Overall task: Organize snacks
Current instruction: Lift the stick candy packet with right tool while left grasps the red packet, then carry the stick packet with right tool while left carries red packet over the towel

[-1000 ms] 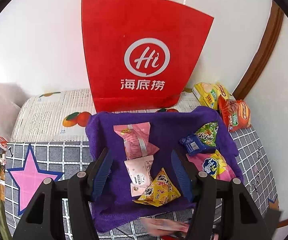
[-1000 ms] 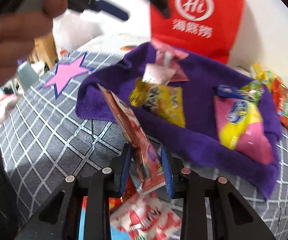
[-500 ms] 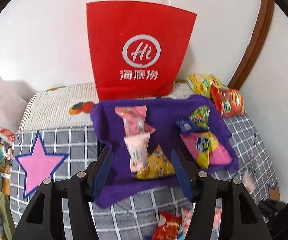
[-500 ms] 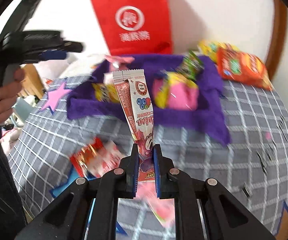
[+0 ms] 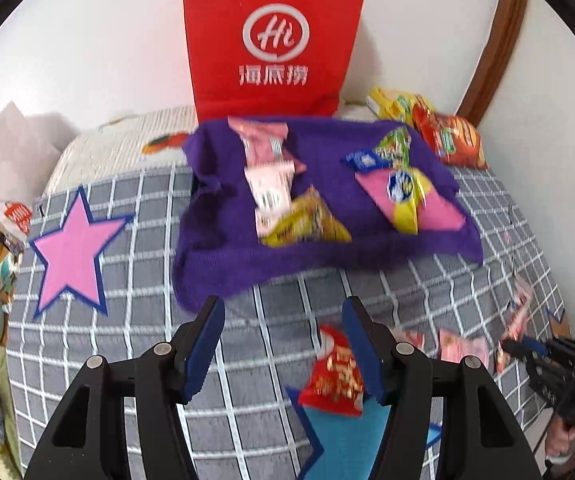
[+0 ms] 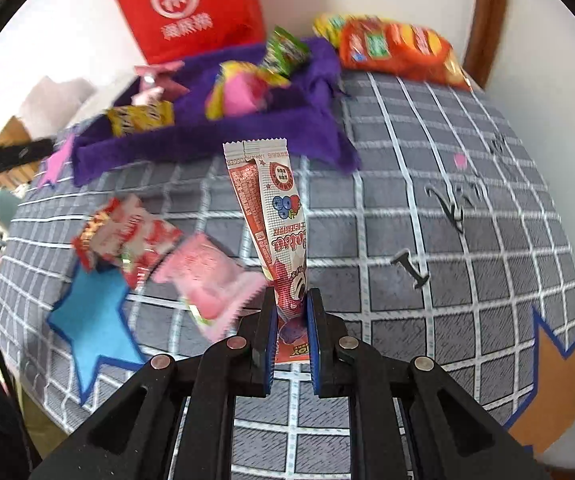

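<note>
Right gripper (image 6: 291,316): its jaws were clenched on the low end of a long berry snack stick (image 6: 273,216). The stick stood up and leaned a little toward 11 o'clock.
Left gripper (image 5: 283,344): its jaws were released with nothing held. A red snack pack (image 5: 335,376) lay on the bed just by its right finger, at about 4 o'clock.
Purple towel (image 6: 215,140): it lay at about 11 o'clock from the stick, well apart. Other snacks already sat on it in rows.
Loose snacks: a pink pack (image 6: 207,284) and a red-and-white pack (image 6: 127,236) lay on the grey checked blanket (image 6: 427,208), at 9 o'clock from the stick.
Step in hand: probably carrying the stick over to the towel.
How to do it well: keep a tight hold, because the stick is floppy. Go over the loose packs, not through them. Lay it flat in a bare spot beside the others, then let go.
</note>
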